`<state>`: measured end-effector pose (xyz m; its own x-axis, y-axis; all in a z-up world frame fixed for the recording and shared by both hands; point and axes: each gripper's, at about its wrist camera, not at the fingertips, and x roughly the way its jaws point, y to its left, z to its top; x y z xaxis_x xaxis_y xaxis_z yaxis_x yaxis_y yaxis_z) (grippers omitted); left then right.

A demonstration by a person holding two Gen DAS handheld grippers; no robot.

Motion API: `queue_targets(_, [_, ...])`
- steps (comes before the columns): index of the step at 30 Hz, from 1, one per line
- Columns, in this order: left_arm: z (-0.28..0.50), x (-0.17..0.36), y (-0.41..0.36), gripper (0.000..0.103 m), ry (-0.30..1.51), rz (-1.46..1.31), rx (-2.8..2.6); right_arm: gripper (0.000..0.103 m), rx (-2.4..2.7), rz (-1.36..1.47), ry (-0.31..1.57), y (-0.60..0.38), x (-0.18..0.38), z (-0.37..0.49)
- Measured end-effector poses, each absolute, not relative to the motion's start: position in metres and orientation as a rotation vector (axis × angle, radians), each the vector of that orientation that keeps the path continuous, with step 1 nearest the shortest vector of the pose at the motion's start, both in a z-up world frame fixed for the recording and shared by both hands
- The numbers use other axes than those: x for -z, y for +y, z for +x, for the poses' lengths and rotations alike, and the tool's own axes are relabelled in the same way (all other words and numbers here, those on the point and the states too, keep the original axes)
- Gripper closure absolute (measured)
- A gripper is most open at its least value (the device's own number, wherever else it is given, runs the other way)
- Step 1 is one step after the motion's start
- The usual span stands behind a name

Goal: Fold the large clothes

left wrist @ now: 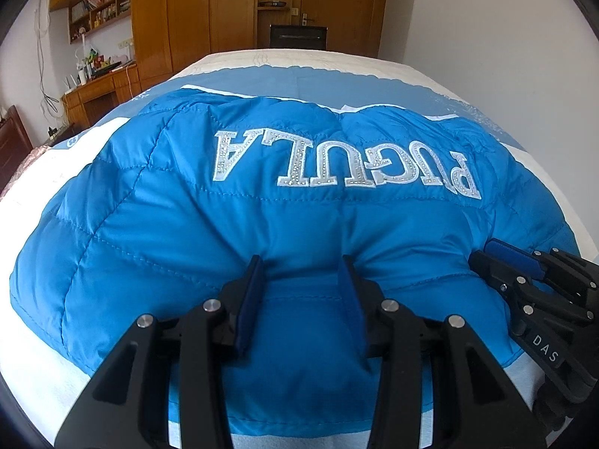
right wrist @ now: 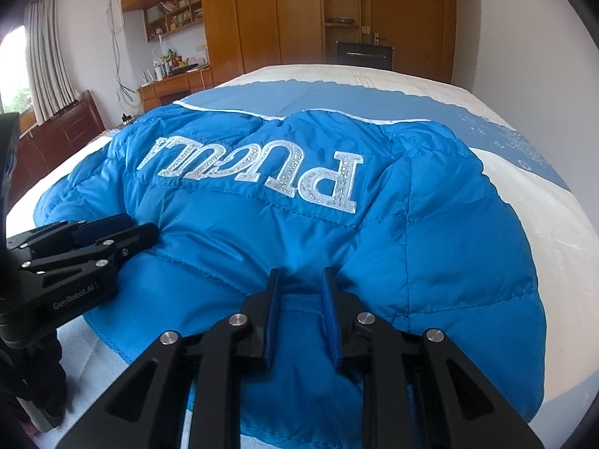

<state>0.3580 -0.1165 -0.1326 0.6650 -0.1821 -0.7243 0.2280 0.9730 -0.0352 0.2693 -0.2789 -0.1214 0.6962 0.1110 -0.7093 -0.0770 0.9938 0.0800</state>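
Blue quilted jacket (left wrist: 262,232) lies spread on the bed (left wrist: 374,63); left gripper (left wrist: 303,292) and right gripper (right wrist: 299,299) each pinch its near edge narrowly: lift both evenly, fold forward

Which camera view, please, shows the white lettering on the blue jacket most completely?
The left wrist view: all the lettering is readable, upside down. The right wrist view shows the lettering foreshortened, its far-left letters squashed and unreadable.
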Motion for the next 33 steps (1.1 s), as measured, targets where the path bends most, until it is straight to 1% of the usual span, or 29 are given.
queue_targets(19, [0.357,0.131,-0.119,0.062,0.798,0.079,0.225,0.081,-0.088,0.025,0.788,-0.278,0.121,0.270])
queue_targets(23, [0.355,0.125,-0.117,0.062,0.813,0.075,0.223,0.081,-0.116,0.090,0.773,-0.288,0.110,0.260])
queue_targets(24, [0.352,0.121,-0.115,0.058,0.817,0.078,0.217,0.081,-0.133,0.117,0.757,-0.293,0.104,0.254])
queue_targets(25, [0.346,0.114,-0.111,0.049,0.813,0.077,0.218,0.078,-0.142,0.133,0.736,-0.298,0.096,0.247])
queue_targets(26, [0.341,0.107,-0.107,0.045,0.800,0.080,0.211,0.072,-0.127,0.131,0.722,-0.304,0.088,0.242])
queue_targets(27, [0.337,0.102,-0.104,0.043,0.788,0.091,0.185,0.067,-0.109,0.134,0.715,-0.313,0.081,0.238])
queue_targets(29, [0.324,0.086,-0.097,0.043,0.752,0.135,0.138,0.066,-0.108,0.200,0.720,-0.338,0.071,0.234])
queue_targets(30, [0.319,0.080,-0.094,0.041,0.735,0.141,0.138,0.064,-0.108,0.226,0.723,-0.347,0.068,0.233])
queue_targets(31, [0.311,0.072,-0.091,0.037,0.709,0.156,0.128,0.063,-0.107,0.250,0.728,-0.356,0.066,0.231])
queue_targets(33, [0.301,0.062,-0.086,0.031,0.674,0.182,0.122,0.053,-0.103,0.273,0.738,-0.373,0.061,0.230])
